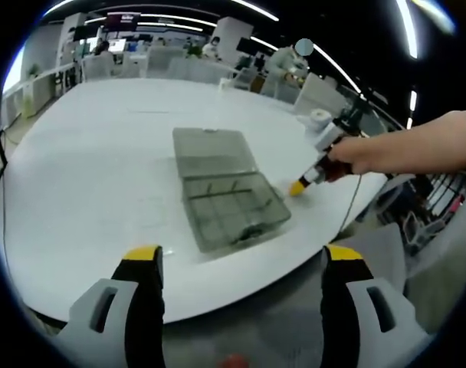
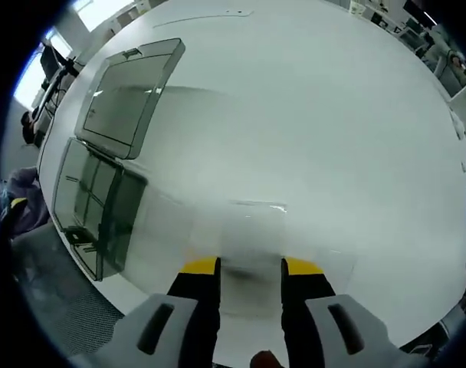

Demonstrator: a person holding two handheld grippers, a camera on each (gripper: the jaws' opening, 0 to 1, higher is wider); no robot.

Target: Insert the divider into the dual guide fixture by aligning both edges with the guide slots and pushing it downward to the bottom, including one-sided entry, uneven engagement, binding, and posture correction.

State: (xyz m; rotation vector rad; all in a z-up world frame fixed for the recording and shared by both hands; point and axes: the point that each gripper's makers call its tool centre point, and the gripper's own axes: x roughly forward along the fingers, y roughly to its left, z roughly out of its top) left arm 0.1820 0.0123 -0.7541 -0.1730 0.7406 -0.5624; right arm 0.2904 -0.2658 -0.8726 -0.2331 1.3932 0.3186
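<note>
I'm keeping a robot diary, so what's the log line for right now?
left gripper: open, empty | right gripper: shut on clear divider | box: lid open, apart, on table

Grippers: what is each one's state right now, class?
Yellow-tipped left gripper: open, holding nothing.
Yellow-tipped right gripper: closed on the clear flat plastic divider.

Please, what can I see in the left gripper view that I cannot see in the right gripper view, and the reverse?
Left gripper view: the left gripper with jaws wide apart, a hand holding the right gripper, and desks with people behind. Right gripper view: a clear sheet, probably the divider, at the right gripper's jaws; whether they clamp it is unclear. Both: the white table and the grey box, lid open.
</note>
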